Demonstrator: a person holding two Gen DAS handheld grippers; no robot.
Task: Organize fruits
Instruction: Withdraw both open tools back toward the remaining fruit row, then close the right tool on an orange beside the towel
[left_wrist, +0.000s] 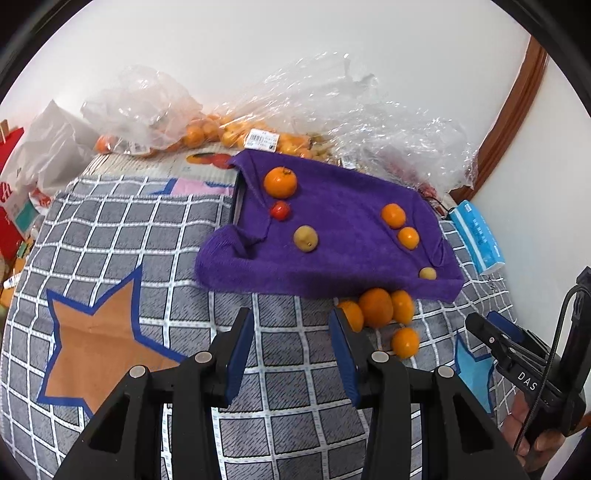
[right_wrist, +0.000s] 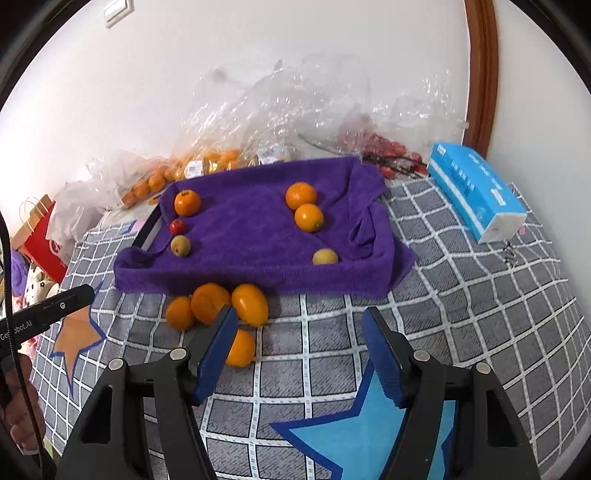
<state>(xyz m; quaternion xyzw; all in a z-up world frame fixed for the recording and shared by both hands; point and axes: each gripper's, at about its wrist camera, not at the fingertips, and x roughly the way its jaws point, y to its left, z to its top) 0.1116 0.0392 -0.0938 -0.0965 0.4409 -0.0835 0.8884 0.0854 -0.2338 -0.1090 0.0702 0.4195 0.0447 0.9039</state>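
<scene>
A tray draped in a purple towel (left_wrist: 343, 254) (right_wrist: 251, 236) holds three oranges, a small red fruit (left_wrist: 279, 210) (right_wrist: 177, 226) and two yellow-green fruits (left_wrist: 306, 238) (right_wrist: 180, 245). Several loose oranges (left_wrist: 375, 307) (right_wrist: 249, 304) lie on the checked cloth just in front of the tray. My left gripper (left_wrist: 291, 325) is open and empty, left of the loose oranges. My right gripper (right_wrist: 299, 325) is open and empty, right of them; one orange (right_wrist: 242, 349) lies partly behind its left finger.
Clear plastic bags of oranges (left_wrist: 229, 133) (right_wrist: 207, 162) and red fruit (right_wrist: 384, 147) lie behind the tray by the white wall. A blue tissue pack (left_wrist: 478, 236) (right_wrist: 476, 188) lies right of the tray. Red paper bags (right_wrist: 37, 236) stand far left.
</scene>
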